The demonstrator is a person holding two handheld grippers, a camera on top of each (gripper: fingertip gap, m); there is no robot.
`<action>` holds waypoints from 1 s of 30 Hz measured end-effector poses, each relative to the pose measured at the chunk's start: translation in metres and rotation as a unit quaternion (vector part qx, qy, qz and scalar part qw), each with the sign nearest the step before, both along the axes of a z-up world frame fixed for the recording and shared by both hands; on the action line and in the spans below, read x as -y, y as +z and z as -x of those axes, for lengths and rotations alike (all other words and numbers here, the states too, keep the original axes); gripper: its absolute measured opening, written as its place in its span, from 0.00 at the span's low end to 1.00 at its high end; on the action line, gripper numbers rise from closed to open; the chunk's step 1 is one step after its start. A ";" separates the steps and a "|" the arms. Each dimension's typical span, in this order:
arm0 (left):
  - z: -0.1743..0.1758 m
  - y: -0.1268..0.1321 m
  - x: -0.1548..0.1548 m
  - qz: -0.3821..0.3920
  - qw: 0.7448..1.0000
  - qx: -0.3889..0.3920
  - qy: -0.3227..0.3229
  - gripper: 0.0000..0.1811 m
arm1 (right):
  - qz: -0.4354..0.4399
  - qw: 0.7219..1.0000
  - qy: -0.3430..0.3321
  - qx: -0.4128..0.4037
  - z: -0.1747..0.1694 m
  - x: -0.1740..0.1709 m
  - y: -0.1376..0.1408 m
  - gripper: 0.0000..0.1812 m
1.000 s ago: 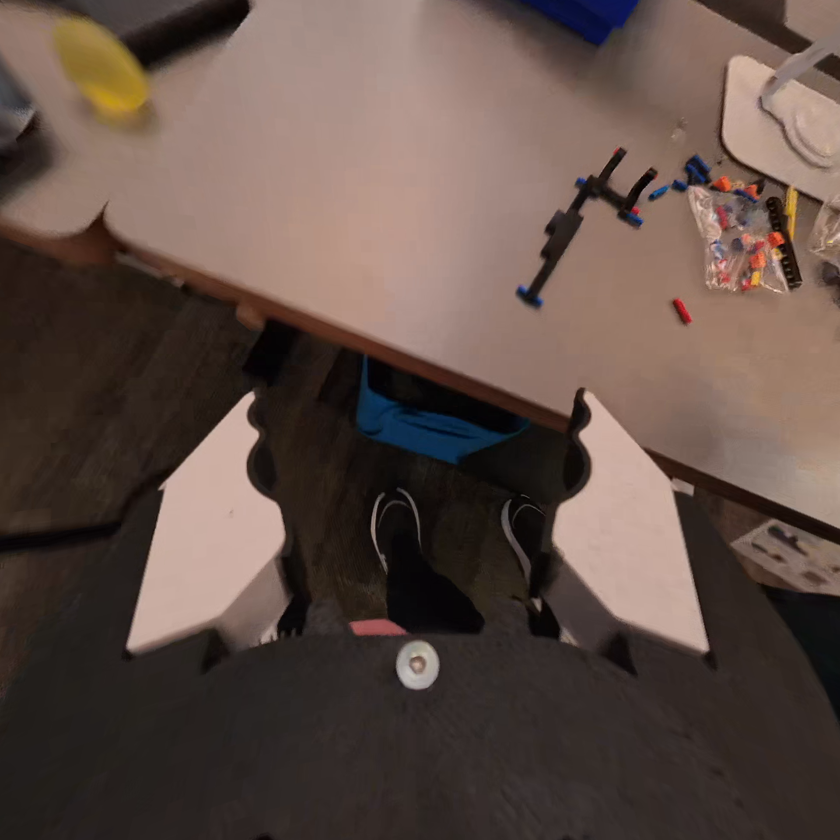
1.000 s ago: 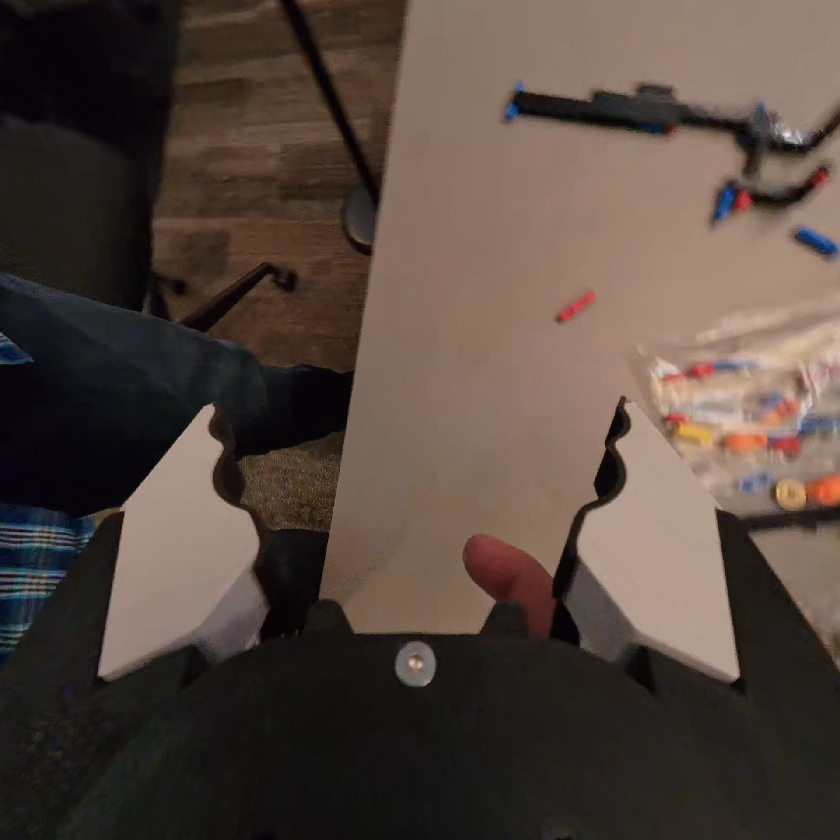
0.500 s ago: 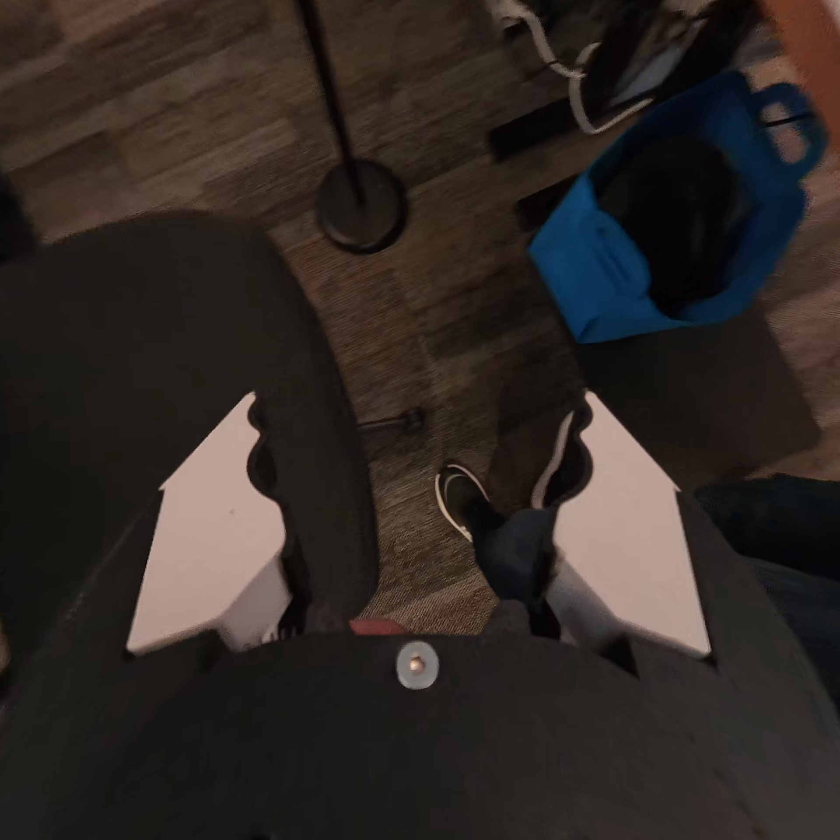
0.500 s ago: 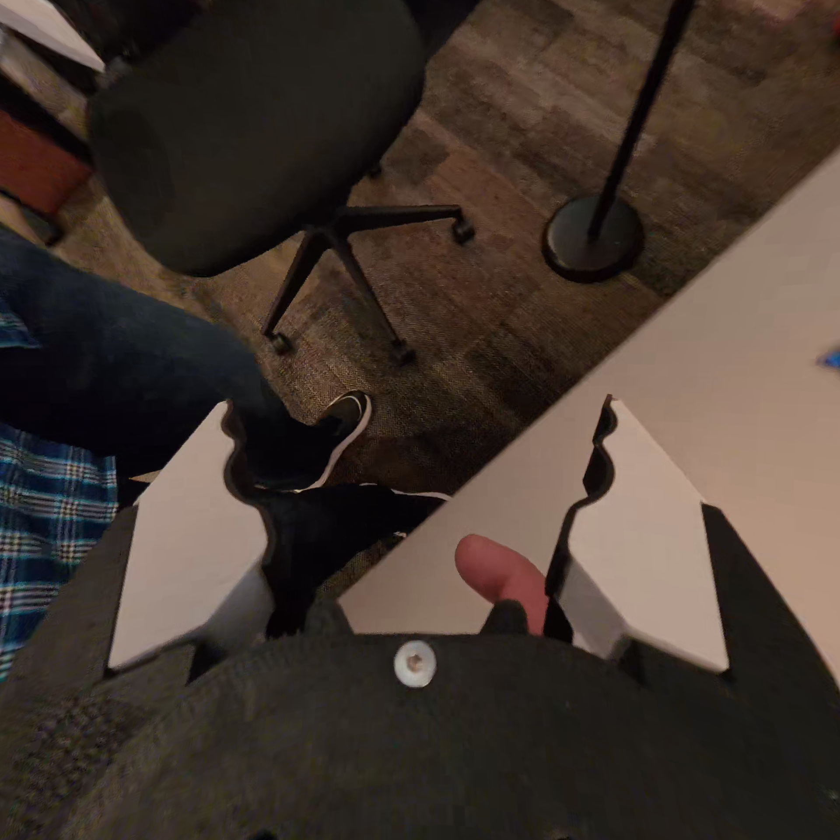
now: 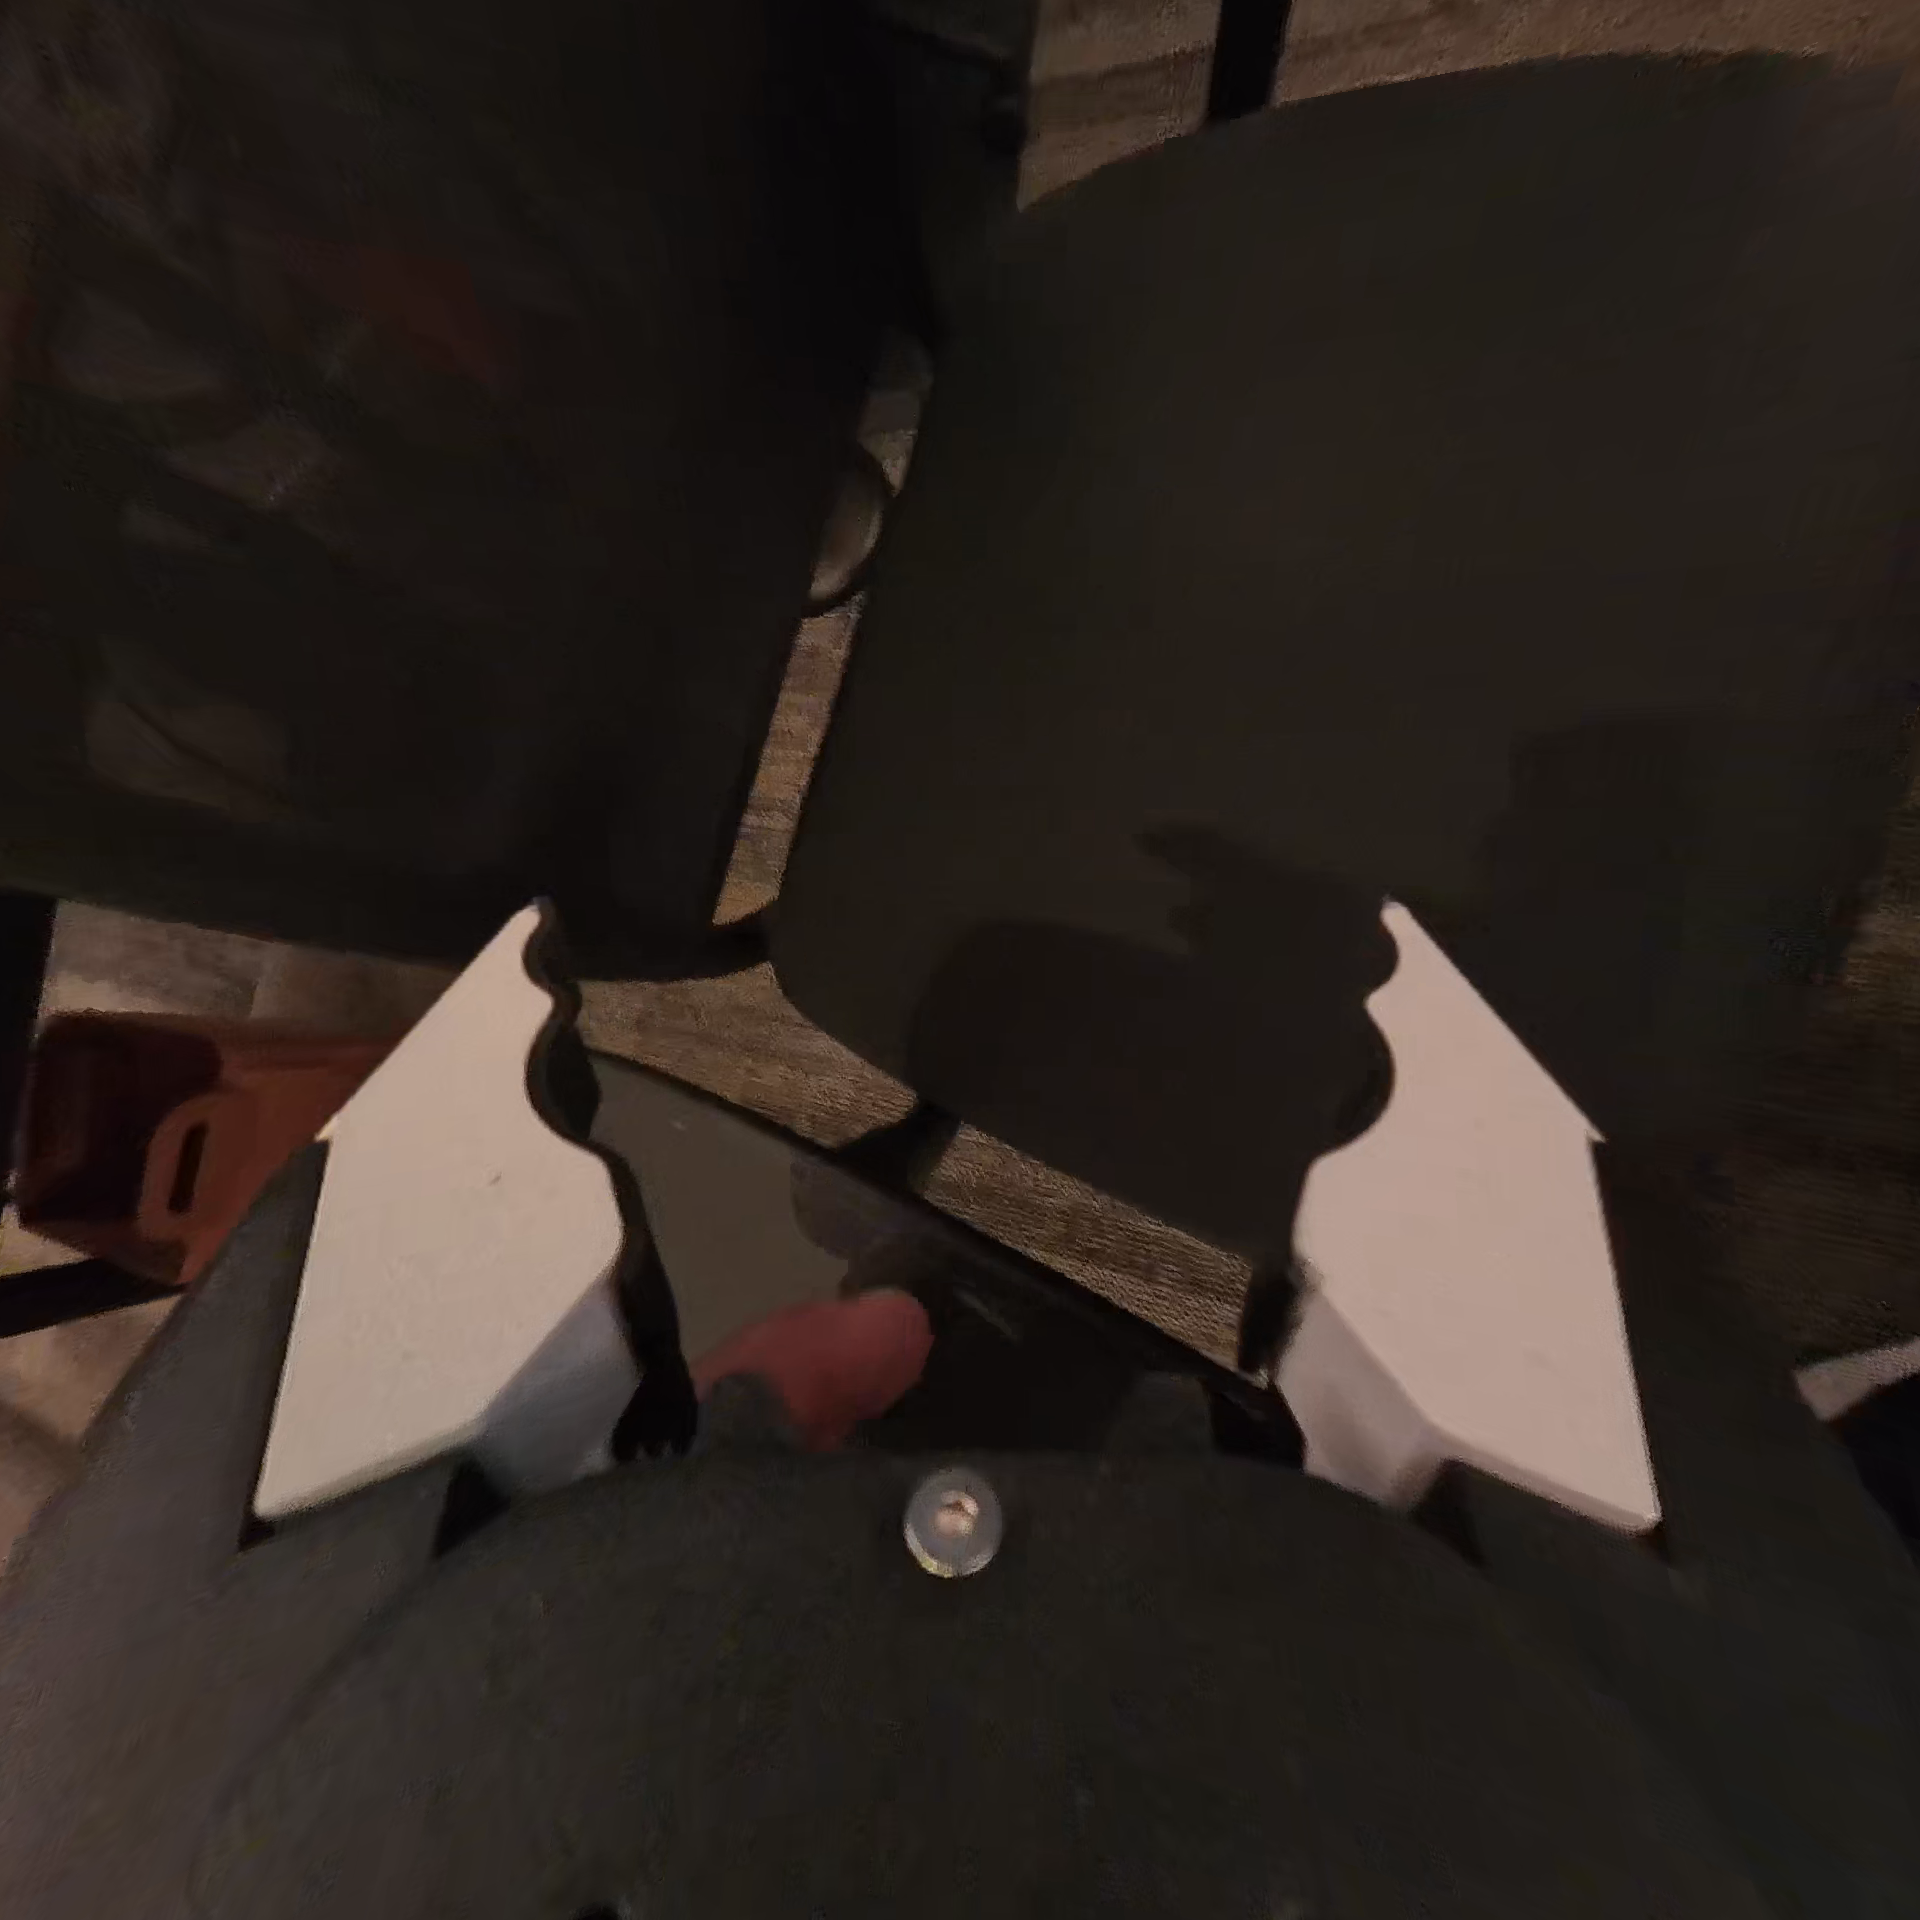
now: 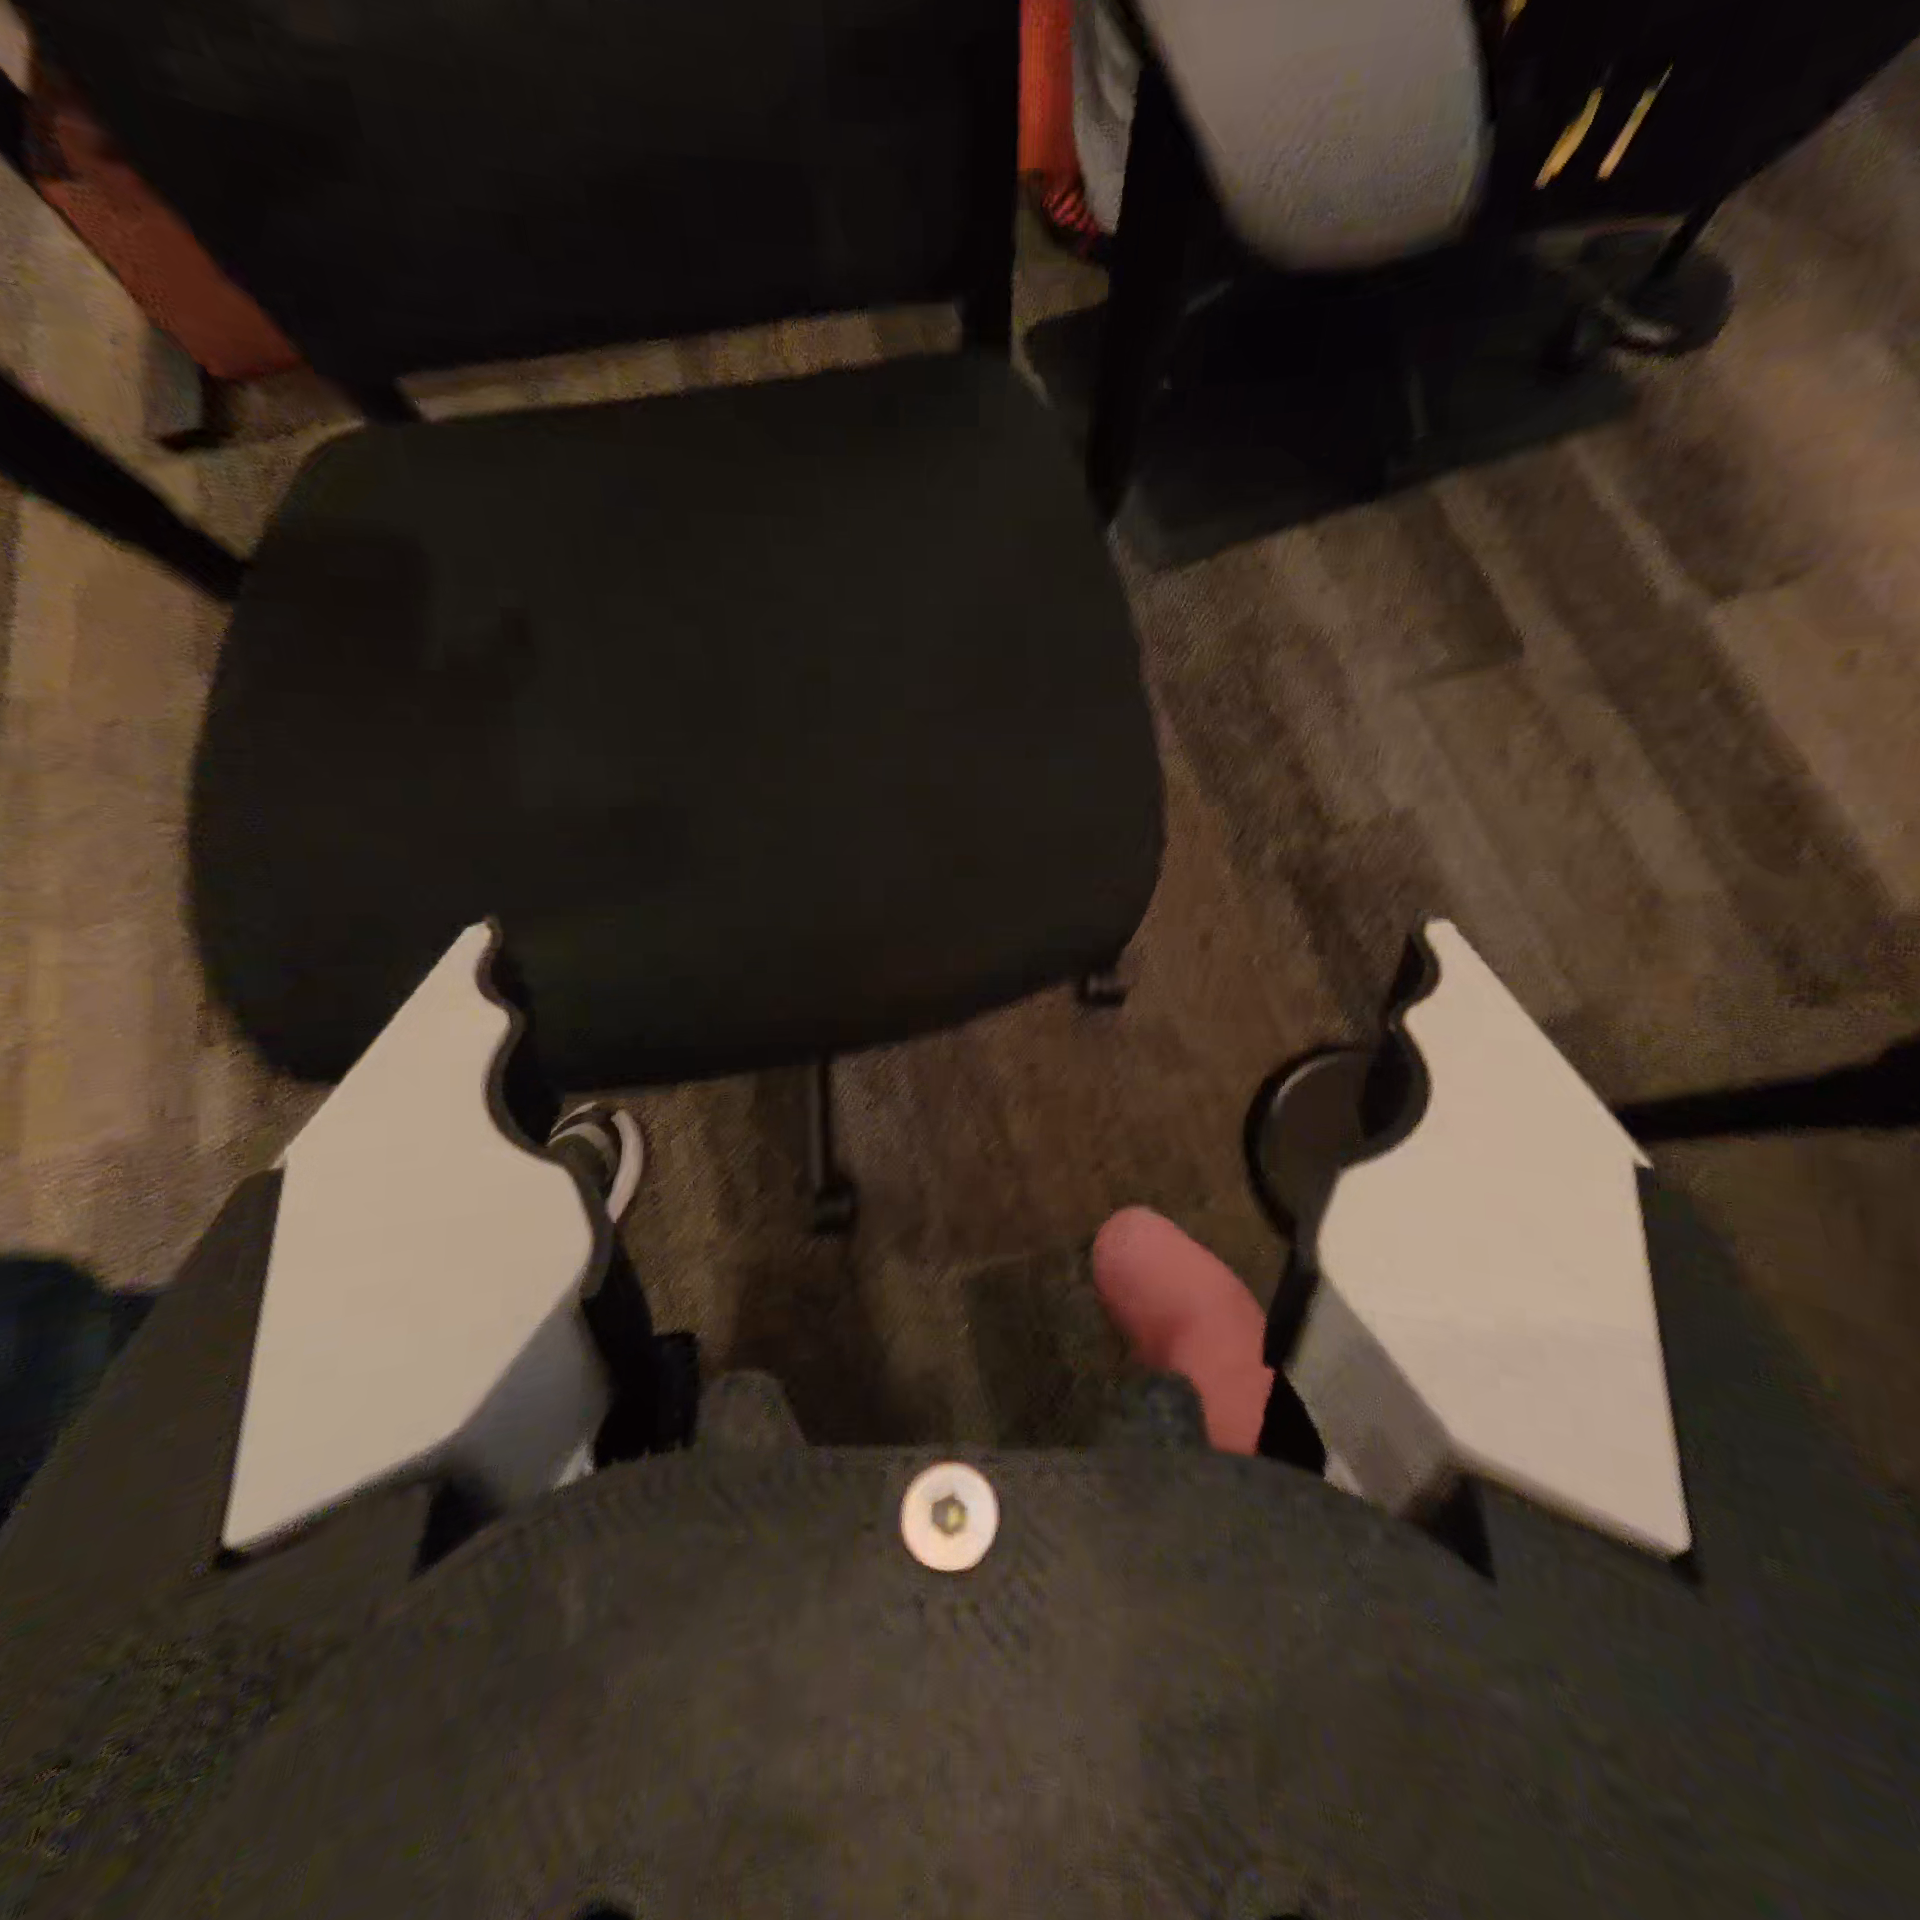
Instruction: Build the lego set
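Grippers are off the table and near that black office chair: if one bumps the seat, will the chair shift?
Probably. The black chair shows a caster under its seat edge, so it likely rolls on the floor. The seat looks padded, likely yielding slightly. Both grippers are open and empty.

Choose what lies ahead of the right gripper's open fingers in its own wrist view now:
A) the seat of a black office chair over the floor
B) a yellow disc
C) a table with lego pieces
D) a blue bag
A: the right gripper, open and empty, looks down on the black chair seat and floor; no lego is in view.

Both grippers share a black textured body, white angular fingers (image 6: 416, 1247) and a silver screw (image 6: 949, 1517).
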State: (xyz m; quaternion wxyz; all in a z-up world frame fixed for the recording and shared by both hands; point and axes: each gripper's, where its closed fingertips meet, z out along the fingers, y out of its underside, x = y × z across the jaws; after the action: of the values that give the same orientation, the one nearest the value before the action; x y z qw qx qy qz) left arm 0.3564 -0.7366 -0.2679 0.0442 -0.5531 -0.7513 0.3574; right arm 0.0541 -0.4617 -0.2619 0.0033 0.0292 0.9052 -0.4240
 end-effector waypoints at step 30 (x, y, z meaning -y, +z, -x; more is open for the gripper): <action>-0.084 -0.057 0.082 0.143 0.954 0.261 0.037 0.70 | 0.049 0.979 0.125 0.153 0.042 0.355 -0.029 0.57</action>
State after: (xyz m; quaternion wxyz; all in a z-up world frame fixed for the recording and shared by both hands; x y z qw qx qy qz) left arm 0.4406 -0.8186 -0.3244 -0.2462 -0.5994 -0.6978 0.3052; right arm 0.0121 -0.8166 -0.2908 0.1962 -0.0194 0.8684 -0.4550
